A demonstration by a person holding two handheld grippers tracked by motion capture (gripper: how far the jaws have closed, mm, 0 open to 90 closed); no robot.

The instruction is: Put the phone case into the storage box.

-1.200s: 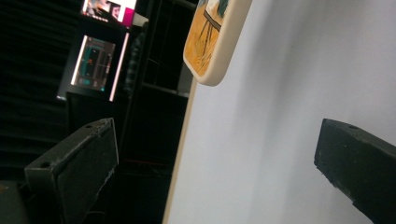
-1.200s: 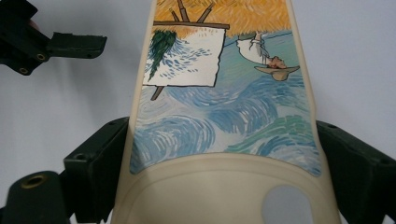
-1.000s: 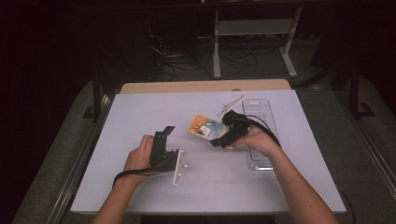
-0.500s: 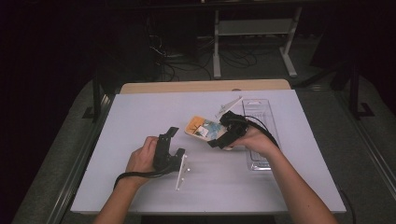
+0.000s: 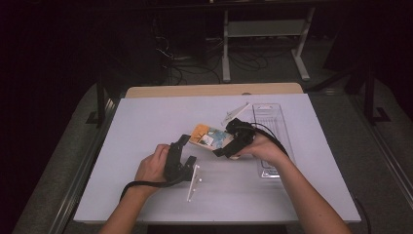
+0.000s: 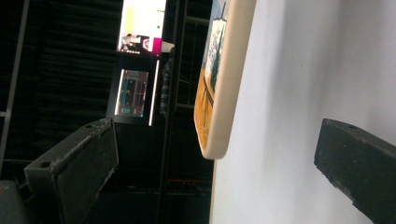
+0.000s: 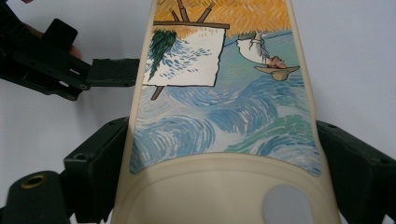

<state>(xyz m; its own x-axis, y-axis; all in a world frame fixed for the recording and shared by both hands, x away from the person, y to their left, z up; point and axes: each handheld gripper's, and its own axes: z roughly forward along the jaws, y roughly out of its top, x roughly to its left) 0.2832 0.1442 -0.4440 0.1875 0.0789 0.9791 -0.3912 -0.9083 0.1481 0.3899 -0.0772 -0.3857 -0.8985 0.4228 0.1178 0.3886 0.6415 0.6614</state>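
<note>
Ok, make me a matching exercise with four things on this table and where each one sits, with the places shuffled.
Things:
1. painted phone case
2. clear plastic tray
3. left hand-held gripper
4. right hand-held gripper

Places:
A. along the table's right side
B. jaws on either side of the case's near end
C. middle of the table
D. open, left of the case

Pairs: 1-C, 2-A, 3-D, 4-B

A white rectangular table top (image 5: pixel 146 117) is set in a dark room; beyond it, a pale metal stand (image 5: pixel 265 29) and floor cables (image 5: pixel 195 63) are seen.
</note>
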